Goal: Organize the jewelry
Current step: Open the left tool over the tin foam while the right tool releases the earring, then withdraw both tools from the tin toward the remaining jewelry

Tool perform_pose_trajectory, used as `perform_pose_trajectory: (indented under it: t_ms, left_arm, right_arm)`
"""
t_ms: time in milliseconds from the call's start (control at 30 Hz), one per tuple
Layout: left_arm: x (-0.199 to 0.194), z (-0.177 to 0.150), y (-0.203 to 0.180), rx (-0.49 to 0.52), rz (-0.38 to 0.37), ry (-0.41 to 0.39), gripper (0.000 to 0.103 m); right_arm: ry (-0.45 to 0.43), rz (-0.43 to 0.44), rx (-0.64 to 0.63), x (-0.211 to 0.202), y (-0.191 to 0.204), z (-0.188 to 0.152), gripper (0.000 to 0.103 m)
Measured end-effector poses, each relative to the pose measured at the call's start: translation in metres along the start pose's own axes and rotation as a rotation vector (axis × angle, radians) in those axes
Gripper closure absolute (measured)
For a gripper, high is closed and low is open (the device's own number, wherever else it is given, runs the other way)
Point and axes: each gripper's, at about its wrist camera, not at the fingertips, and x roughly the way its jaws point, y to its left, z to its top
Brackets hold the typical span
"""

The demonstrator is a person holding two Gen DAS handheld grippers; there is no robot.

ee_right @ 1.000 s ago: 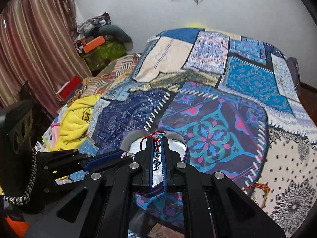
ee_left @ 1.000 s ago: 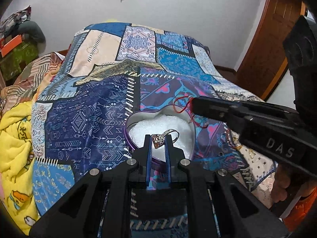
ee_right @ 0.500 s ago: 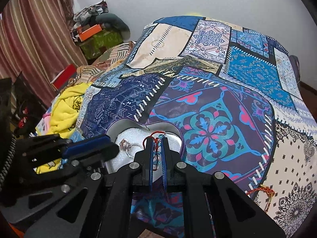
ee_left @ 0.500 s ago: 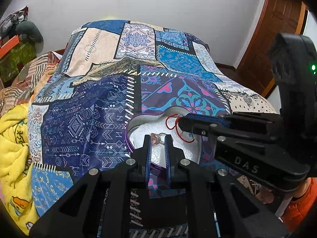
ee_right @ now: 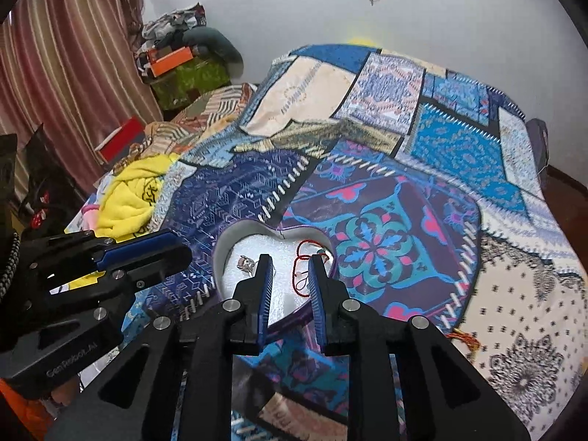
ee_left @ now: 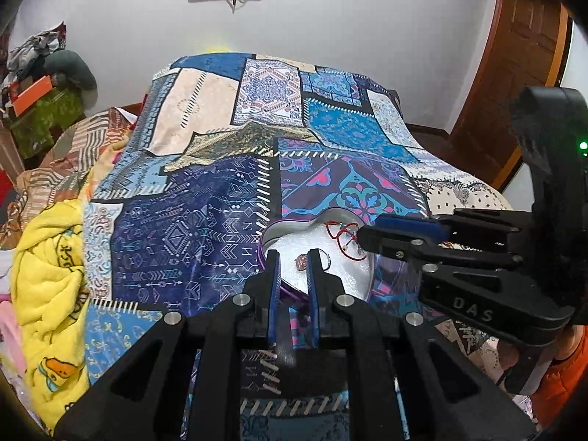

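Where the patchwork bedspread (ee_left: pixel 191 228) flattens toward the near edge of the bed, a heart-shaped tin (ee_left: pixel 270 233) with a purple outer wall sits open, lined with white foam. Two pieces lie on that foam: a ring (ee_left: pixel 302 261) with a pinkish stone, and a red cord bracelet (ee_left: pixel 343 237) in a loose tangle.

In the left wrist view the left gripper (ee_left: pixel 293 257) points over the tin's near rim; the ring lies in the gap between its fingertips, just at the far end of them, and nothing touches it. The fingers stand moderately apart, empty. The bracelet lies at two o'clock from them, right against the tip of the right gripper (ee_left: pixel 364 237), which reaches in from three o'clock.

The right wrist view shows the tin (ee_right: pixel 222 257) from the other side, with the right gripper (ee_right: pixel 290 262) spread fairly wide and holding nothing. The bracelet (ee_right: pixel 299 272) lies on the foam between its fingertips; contact with the right-hand finger cannot be made out. The ring (ee_right: pixel 245 262) sits at nine o'clock, just outside the left-hand finger. Only this view shows the left gripper (ee_right: pixel 183 251) from the side, at nine o'clock, and another bracelet (ee_right: pixel 465 340) on the bedspread (ee_right: pixel 455 154) at four o'clock. Only the left view shows the wooden door (ee_left: pixel 514 84).
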Motion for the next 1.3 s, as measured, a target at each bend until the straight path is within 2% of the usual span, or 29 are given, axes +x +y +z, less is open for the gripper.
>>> perform_pose_trajectory:
  t_ms: [133,267,433,500,567,633,833,1033,1300]
  left_arm:
    - [-0.016,0.002,-0.005,0.003,0.006,-0.023,0.090]
    - [-0.035,0.005,-0.014,0.013,0.012,-0.059,0.078]
    - [-0.055,0.008,-0.032,0.033,0.010,-0.099,0.074]
    - [-0.063,0.009,-0.041,0.042,0.006,-0.115,0.073]
    - [-0.067,0.009,-0.048,0.048,0.001,-0.124,0.070]
    - [-0.070,0.010,-0.056,0.054,-0.006,-0.129,0.067]
    - [-0.065,0.008,-0.082,0.072,-0.034,-0.109,0.060]
    - [-0.050,0.002,-0.107,0.101,-0.066,-0.068,0.059]
    - [-0.017,-0.012,-0.127,0.122,-0.101,0.022,0.059]
  right_arm:
    - [-0.048,-0.036,0.001,-0.025,-0.003,0.001,0.085]
    - [-0.099,-0.075,0.010,-0.054,-0.008,-0.001,0.085]
    - [-0.154,-0.114,0.031,-0.086,-0.017,-0.007,0.084]
    - [-0.172,-0.133,0.041,-0.097,-0.022,-0.011,0.075]
    - [-0.195,-0.166,0.048,-0.107,-0.027,-0.018,0.058]
    - [-0.213,-0.199,0.051,-0.116,-0.033,-0.024,0.055]
    - [-0.209,-0.237,0.079,-0.131,-0.052,-0.039,0.055]
    - [-0.184,-0.275,0.122,-0.136,-0.072,-0.058,0.055]
    - [-0.092,-0.285,0.166,-0.122,-0.097,-0.087,0.055]
